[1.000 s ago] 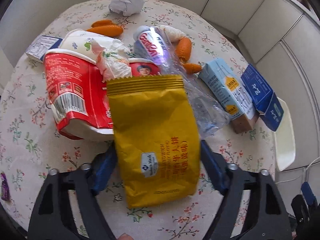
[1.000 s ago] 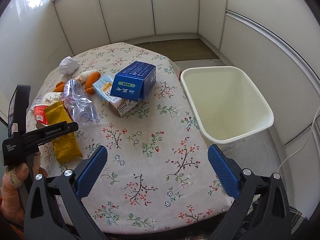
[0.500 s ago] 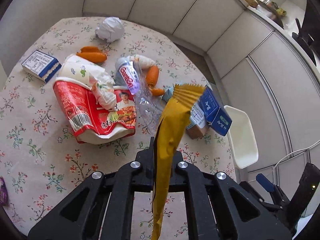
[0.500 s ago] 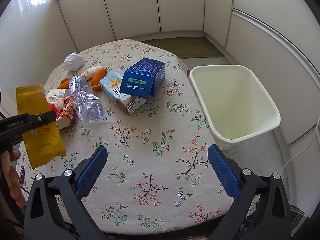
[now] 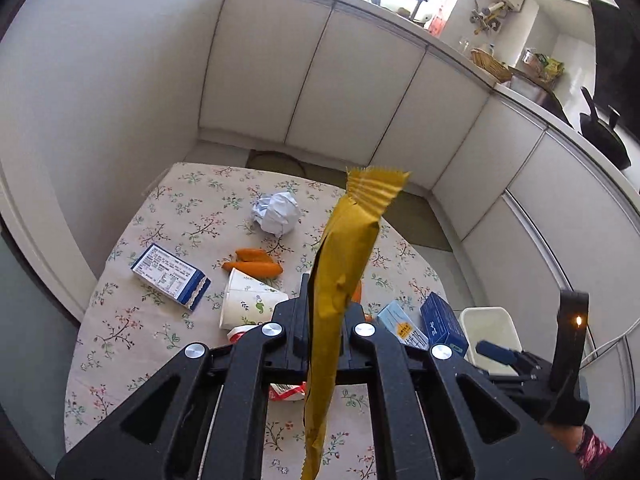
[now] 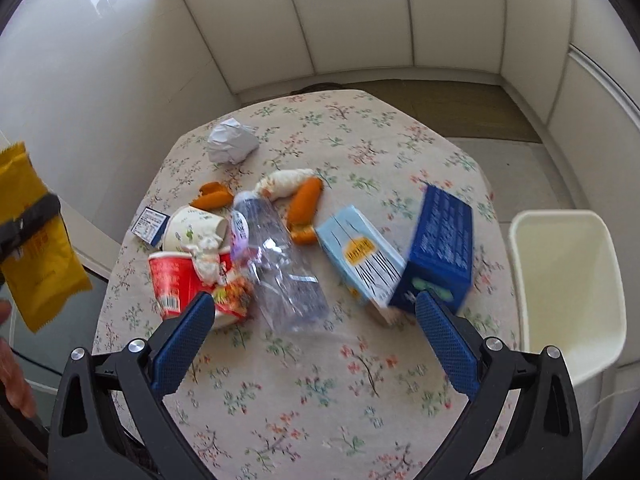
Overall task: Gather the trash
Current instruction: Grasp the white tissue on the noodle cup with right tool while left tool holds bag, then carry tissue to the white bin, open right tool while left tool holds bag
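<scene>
The left tongs [image 5: 325,322] are clamped flat on a yellow snack packet [image 5: 346,264], which stands edge-on between the jaws, crimped top fanning above them and tail hanging below, well clear of the bench [image 5: 120,328].

The risk, as it looks from here, is the packet slipping. The film is thin and glossy, and much of the packet sticks out above and below the tongs. A quick swing toward the white bin [image 6: 568,280] could let it slide out or flop and fall short, onto the floor between bench and bin. A second hazard is a clash of the two tools, since the bin lies off to the right of the left tongs, past the right tongs [image 6: 316,344].

The right tongs are spread wide and hold nothing. They hang above the near side of the bench. Ahead of them lie a crushed clear bottle [image 6: 280,268], a red noodle cup [image 6: 188,284], a paper cup [image 6: 192,232], a pale blue carton [image 6: 360,256] and a dark blue box [image 6: 440,256]. Orange peels [image 6: 304,200] and a crumpled paper ball [image 6: 230,140] sit farther out.

The packet appears flattened and empty, creased down its length, its yellow face printed with red lettering in the right view. The bin looks empty, so collecting has barely begun.
</scene>
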A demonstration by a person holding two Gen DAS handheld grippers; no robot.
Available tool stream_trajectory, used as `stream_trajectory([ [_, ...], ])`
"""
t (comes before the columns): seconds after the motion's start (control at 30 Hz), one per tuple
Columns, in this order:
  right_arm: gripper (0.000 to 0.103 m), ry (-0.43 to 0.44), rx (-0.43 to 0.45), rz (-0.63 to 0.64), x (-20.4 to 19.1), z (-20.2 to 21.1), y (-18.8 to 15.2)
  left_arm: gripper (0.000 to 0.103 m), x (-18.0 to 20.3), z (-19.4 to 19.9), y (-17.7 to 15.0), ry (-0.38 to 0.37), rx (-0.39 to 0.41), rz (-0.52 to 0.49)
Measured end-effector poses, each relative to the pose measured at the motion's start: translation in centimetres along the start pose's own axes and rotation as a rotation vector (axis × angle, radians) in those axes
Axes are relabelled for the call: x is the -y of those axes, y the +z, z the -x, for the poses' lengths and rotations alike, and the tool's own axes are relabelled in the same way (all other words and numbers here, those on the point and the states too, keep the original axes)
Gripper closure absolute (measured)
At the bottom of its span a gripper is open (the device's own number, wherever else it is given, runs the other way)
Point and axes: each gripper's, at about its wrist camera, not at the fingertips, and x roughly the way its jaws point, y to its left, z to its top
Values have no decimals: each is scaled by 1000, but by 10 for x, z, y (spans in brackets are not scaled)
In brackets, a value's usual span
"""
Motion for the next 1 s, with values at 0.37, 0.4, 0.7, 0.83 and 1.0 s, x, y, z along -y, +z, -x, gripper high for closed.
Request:
stream_trajectory([
  [0.37,19,294,-109,204,-80,-91,68,97,-36,9,20,93,26,68],
  [0.4,26,307,-143,239,-90,-100,67,97,-38,12,21,112,33,63],
  [0.7,45,256,-263,349,-125,-139,31,97,-54,21,24,113,41,100],
  [0.83,57,233,-271,331,-122,-155,25,97,-55,19,22,111,28,101],
  [1.0,77,214,-246,310,-116,-154,22,97,-57,13,22,104,14,114],
])
